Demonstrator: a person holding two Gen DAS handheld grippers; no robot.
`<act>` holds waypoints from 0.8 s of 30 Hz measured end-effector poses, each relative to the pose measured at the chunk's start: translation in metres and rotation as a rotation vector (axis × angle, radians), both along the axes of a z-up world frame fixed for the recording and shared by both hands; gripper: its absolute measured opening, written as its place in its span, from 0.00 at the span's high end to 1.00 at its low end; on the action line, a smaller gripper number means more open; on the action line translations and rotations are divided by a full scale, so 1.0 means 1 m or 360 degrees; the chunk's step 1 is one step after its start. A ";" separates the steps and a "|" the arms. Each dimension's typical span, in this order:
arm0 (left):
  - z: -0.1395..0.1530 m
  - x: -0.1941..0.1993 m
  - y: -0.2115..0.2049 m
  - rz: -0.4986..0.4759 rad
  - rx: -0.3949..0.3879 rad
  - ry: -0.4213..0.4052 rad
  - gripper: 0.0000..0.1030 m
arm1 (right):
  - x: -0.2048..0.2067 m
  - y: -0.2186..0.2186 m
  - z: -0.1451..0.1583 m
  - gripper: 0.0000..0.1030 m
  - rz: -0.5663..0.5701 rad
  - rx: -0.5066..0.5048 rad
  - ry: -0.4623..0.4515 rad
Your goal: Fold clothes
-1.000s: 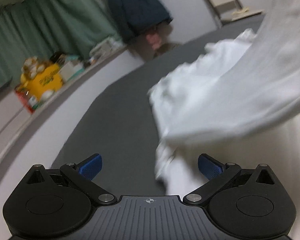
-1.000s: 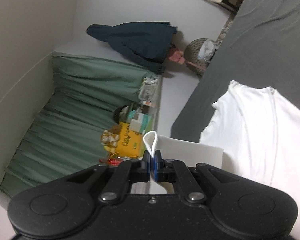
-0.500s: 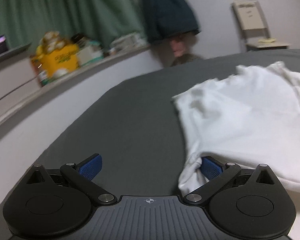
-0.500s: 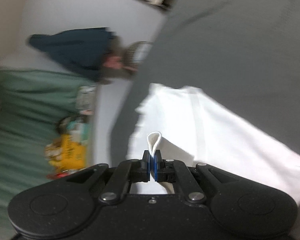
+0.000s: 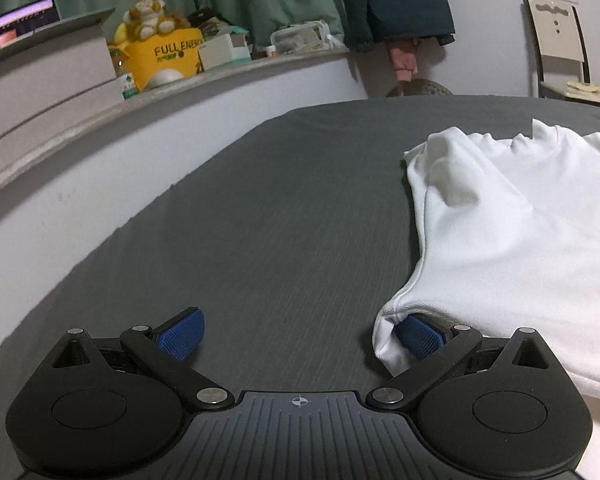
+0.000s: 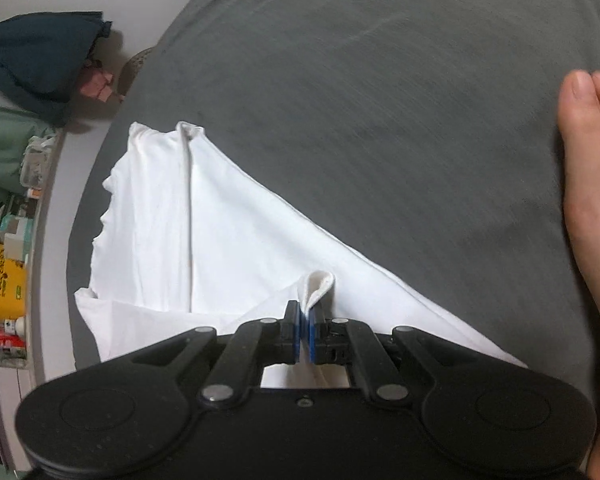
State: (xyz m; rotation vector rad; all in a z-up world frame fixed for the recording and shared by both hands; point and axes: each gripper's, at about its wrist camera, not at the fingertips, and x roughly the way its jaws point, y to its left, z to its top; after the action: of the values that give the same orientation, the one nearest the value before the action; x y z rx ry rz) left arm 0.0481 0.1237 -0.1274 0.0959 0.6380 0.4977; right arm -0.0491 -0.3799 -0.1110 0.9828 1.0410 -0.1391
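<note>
The white shirt (image 5: 512, 224), which was hanging in the air a second ago, is now lying spread on the grey bed sheet (image 5: 284, 216), and both views have dropped low over the fabric. That suggests the garment is being laid out flat, so the folding proper is probably only beginning. The shirt is sitting toward the wall side of the bed, one side rumpled and turned over on itself, with a bare foot (image 6: 592, 208) resting on the sheet well apart from it. The right gripper (image 6: 305, 334) is pinching a small loop of white hem tightly between its closed pads. The left gripper (image 5: 298, 334) is standing wide apart, gripping nothing, though a corner of the shirt is draping over its right-hand blue pad (image 5: 420, 336).
</note>
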 end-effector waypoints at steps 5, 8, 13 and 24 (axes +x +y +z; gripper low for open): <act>0.000 -0.004 0.004 -0.0010 -0.0029 -0.0008 0.00 | -0.004 0.002 0.014 0.95 -0.0012 -0.0044 -0.0064; -0.001 -0.003 0.006 -0.0007 -0.0050 -0.0011 0.00 | -0.002 -0.001 0.015 0.95 -0.0047 0.0020 -0.0041; -0.003 -0.002 0.007 -0.0005 -0.0078 -0.0018 0.00 | 0.005 -0.004 -0.001 0.95 -0.0045 0.0031 0.0017; -0.004 0.000 0.002 -0.0003 -0.0031 -0.0012 0.00 | 0.002 -0.004 0.010 0.82 0.0077 -0.0018 0.0038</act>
State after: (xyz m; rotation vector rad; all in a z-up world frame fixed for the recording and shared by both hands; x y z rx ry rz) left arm 0.0484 0.1260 -0.1310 0.0764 0.6353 0.4897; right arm -0.0470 -0.3844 -0.1013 0.9468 1.0837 -0.1173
